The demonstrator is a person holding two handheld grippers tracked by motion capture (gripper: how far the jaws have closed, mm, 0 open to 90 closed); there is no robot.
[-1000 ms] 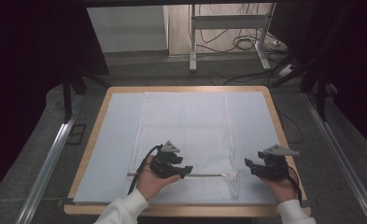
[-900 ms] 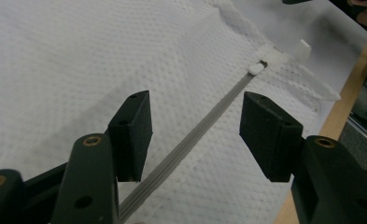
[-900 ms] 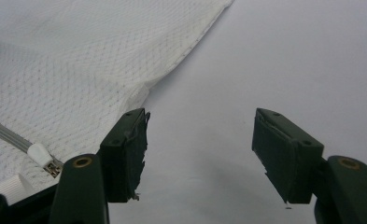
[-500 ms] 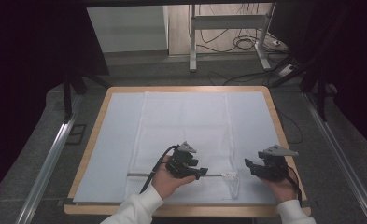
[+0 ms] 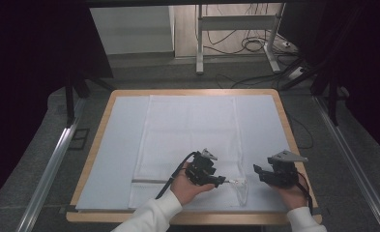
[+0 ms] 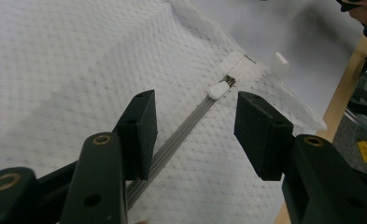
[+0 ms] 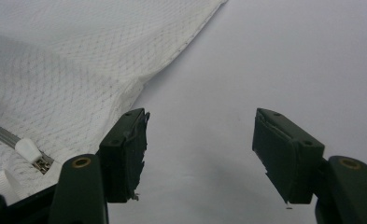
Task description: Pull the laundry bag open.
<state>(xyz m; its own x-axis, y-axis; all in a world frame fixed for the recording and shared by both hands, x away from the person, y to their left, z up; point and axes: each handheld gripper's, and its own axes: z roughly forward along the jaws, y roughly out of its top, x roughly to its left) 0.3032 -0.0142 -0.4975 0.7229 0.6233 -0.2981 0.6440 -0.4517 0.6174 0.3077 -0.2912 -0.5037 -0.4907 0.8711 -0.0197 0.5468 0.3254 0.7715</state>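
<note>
On the light table mat in the high view, the left gripper (image 5: 222, 181) is hovering over the white mesh zippered bag (image 5: 187, 130). Left gripper view: jaws parted, just been closing, grey zipper (image 6: 181, 135) passing between, white slider (image 6: 218, 89) ahead. Right gripper view: right gripper (image 7: 200, 156) jaws gaping, gripping nothing, bag edge beside.

A wooden table (image 5: 105, 126) is sitting in the middle, wearing a pale sheet (image 5: 115, 145). Far behind it, a metal stand (image 5: 236, 34) is standing over tangled cables (image 5: 255, 46). Metal rails (image 5: 50, 169) are running along both sides.
</note>
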